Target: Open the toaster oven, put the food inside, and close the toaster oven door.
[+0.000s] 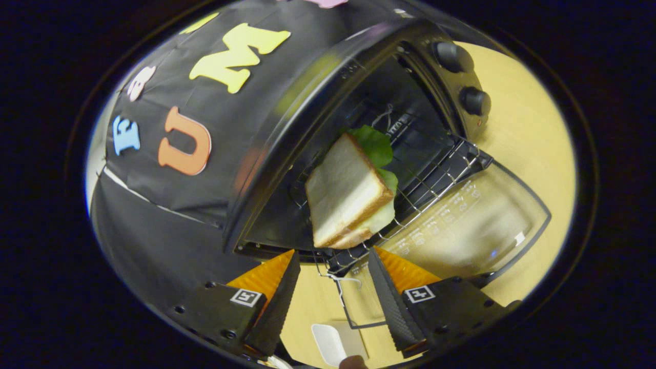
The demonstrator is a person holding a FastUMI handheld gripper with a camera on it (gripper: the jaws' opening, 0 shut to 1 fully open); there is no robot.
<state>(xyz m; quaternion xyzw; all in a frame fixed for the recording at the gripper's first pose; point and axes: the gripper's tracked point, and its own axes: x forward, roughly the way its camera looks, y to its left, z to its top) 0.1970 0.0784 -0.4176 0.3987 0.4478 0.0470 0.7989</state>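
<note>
Sandwich of white bread and green lettuce [351, 192] is lying on the wire rack [441, 171] at the front edge of the black toaster oven [307, 102], whose glass door [476, 225] is hanging open over the pale wooden table [528, 133]. You are holding the gripper [333, 266] just short of it, fingers spread apart and gripping nothing.

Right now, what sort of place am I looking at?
Probably a mock kitchen set in a recording booth: a toaster oven stands open on a wooden table, a sandwich on its rack, beyond the open jaws.
</note>
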